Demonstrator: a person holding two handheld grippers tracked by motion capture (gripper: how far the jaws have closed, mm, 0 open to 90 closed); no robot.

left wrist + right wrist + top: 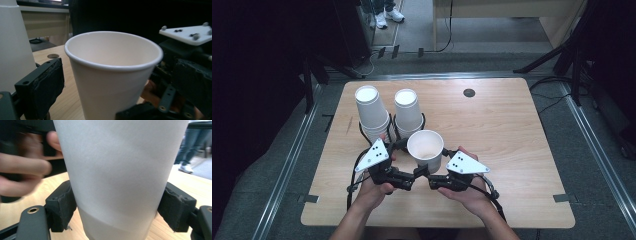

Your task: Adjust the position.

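Paper cup: white upright cup (425,149) stands mouth-up on the bench (512,130), lower centre of the high view, between the two grippers
Inside the cup: nothing visible in it in the left gripper view; bare pale wall down as far as shows
Upturned cups: two stacks of white cups, left stack (370,111) and right stack (408,111), sit mouth-down just behind the upright cup, upper left of the bench
Right gripper: right gripper (120,207) has its jaws set on either side of the cup's lower wall, pads touching or all but touching the paper; it seems to be pinching the cup
Left gripper: left gripper (414,172) points at the cup from the lower left; jaws spread, one pad clear of the cup at the left of its own view
Progress: judged early to middle; one cup is off the stacks and upright, the rest of both stacks remain
Left to do: probably steady or move this cup, then deal with the stacked ones
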